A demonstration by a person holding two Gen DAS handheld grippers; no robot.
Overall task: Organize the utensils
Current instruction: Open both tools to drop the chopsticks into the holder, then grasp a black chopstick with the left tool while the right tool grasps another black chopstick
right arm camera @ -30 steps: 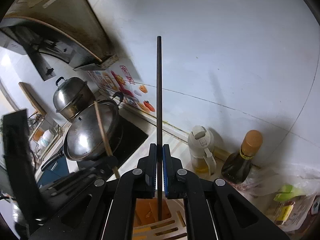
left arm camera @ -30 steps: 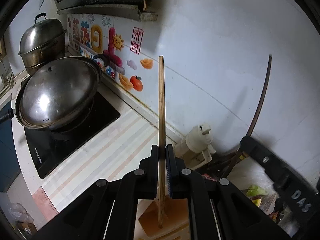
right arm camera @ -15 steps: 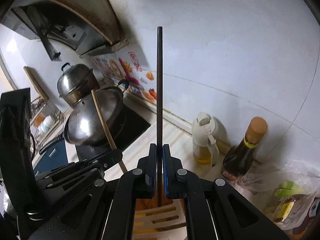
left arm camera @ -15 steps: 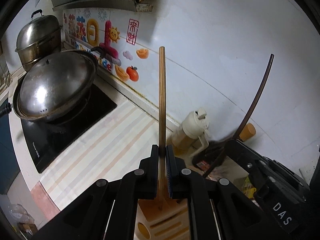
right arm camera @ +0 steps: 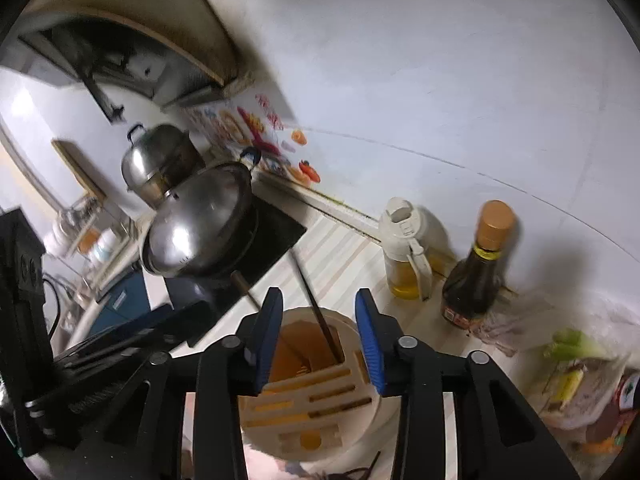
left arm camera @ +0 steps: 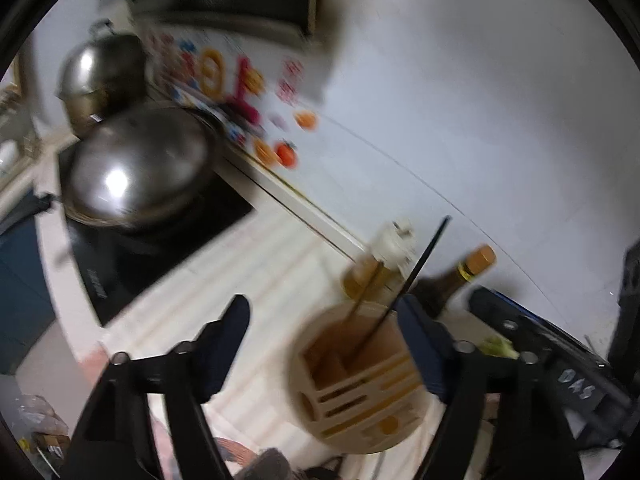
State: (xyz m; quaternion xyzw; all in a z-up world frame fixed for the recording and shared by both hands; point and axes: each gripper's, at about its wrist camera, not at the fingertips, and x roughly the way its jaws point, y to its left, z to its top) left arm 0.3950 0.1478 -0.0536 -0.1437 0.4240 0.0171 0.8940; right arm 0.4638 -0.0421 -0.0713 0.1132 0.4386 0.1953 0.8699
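A round cream utensil holder (left arm camera: 360, 376) with orange compartments stands on the striped counter; it also shows in the right wrist view (right arm camera: 312, 392). A dark chopstick (left arm camera: 416, 276) and a light wooden chopstick (left arm camera: 366, 288) lean in its open compartment. In the right wrist view the dark chopstick (right arm camera: 316, 304) and the wooden chopstick (right arm camera: 246, 290) stand in the same compartment. My left gripper (left arm camera: 324, 340) is open and empty, just above the holder. My right gripper (right arm camera: 318, 344) is open and empty, straddling the holder's rim.
A lidded wok (left arm camera: 140, 168) sits on a black induction hob (left arm camera: 152, 248) at the left, with a steel steamer pot (right arm camera: 160, 160) behind. An oil dispenser (right arm camera: 404, 252) and a dark sauce bottle (right arm camera: 476, 268) stand by the wall. Plastic bags (right arm camera: 580, 372) lie at the right.
Both grippers have opened and let go of their chopsticks. The two chopsticks now lean in the holder, free of the jaws. Both cameras have tilted downward.
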